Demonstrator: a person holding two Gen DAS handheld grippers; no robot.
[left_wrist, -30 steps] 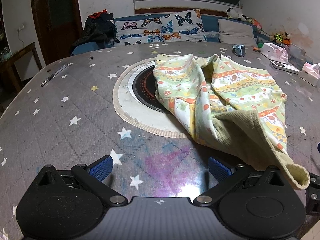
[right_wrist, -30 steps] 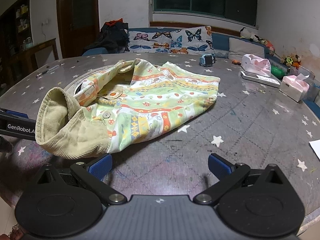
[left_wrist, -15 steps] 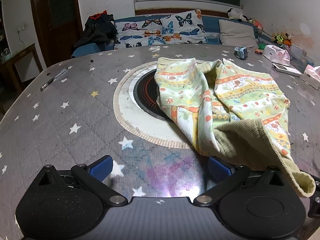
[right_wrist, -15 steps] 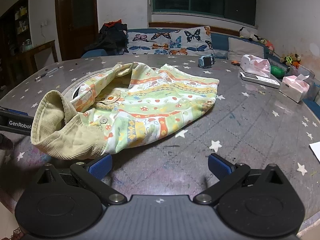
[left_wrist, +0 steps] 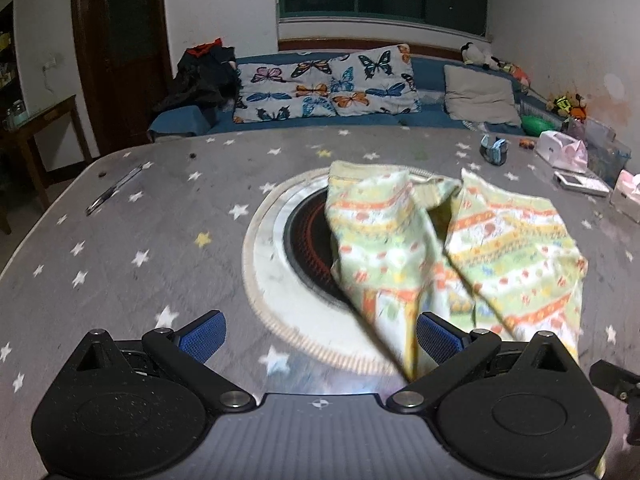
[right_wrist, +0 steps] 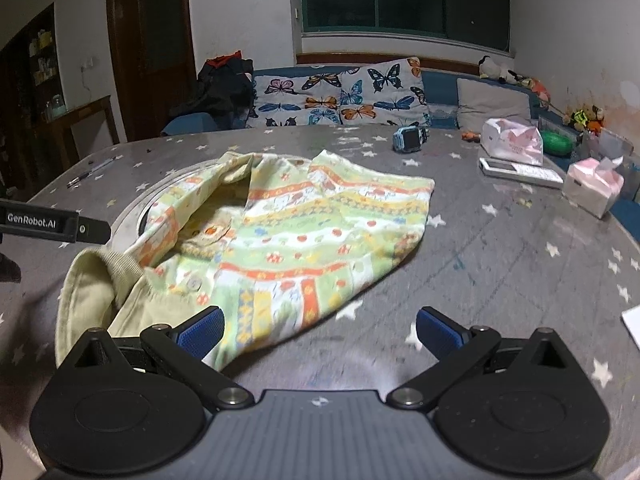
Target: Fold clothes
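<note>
A child's garment with green, yellow and orange stripes lies crumpled on the star-patterned table, partly over the round hotplate. My left gripper is open; the cloth's near corner hangs beside its right finger. In the right wrist view the garment shows its beige corduroy lining turned out at the near left. My right gripper is open, and its left finger sits over the cloth's near edge. Nothing is clamped.
Tissue boxes, a remote and a blue watch lie at the back right. A pen rests at the left. The left gripper's body shows at the left edge. A sofa stands behind.
Both grippers have moved forward and closer to the garment. Its near edge now reaches the left gripper's right finger and the right gripper's left finger. Both stay open.
</note>
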